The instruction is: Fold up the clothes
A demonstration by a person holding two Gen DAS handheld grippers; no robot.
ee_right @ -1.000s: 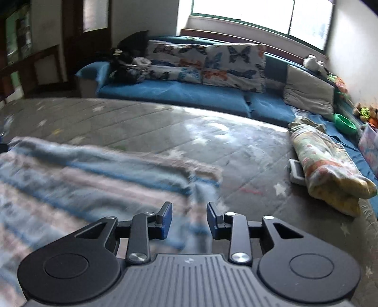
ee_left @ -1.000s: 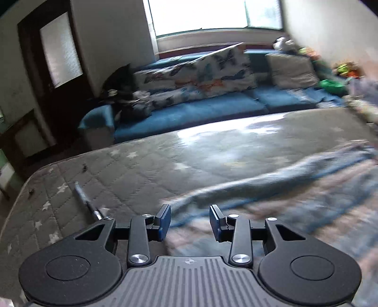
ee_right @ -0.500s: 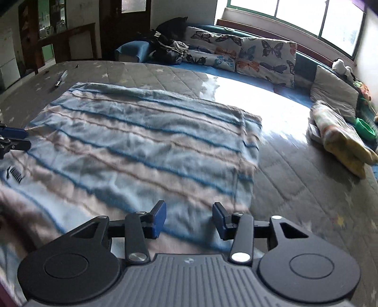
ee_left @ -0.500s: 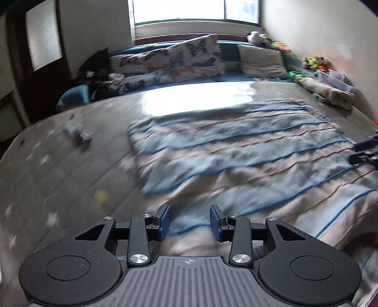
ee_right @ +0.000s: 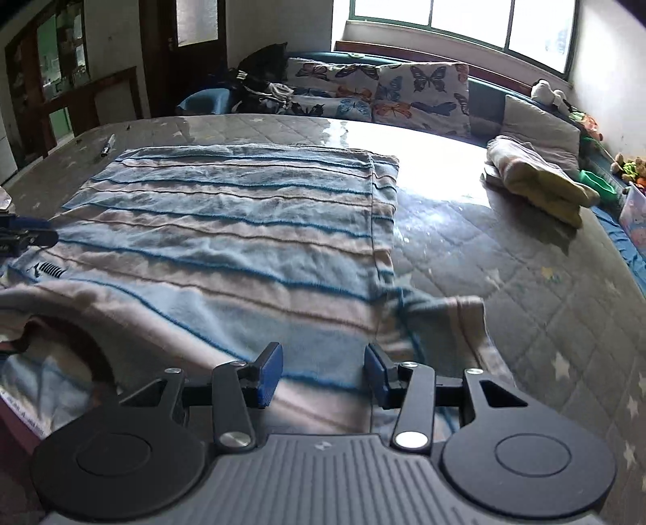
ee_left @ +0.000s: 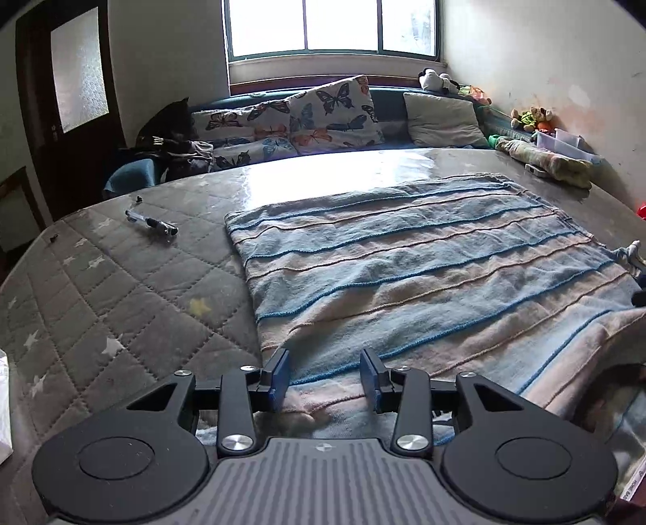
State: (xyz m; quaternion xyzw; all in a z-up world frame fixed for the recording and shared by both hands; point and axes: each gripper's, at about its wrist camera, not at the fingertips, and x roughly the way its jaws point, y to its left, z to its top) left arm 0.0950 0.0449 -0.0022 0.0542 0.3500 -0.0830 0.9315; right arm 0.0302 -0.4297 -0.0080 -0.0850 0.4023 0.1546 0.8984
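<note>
Both grippers, left (ee_left: 325, 373) and right (ee_right: 323, 373), now back at near hem, jaws part-open, empty. Garment (ee_left: 403, 258) lies flat; next fold can start.

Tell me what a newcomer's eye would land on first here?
The striped blanket spread flat across the grey quilted mattress, filling the middle. Behind it, butterfly pillows line the blue sofa under the bright window. A pen lies left of the blanket.
</note>
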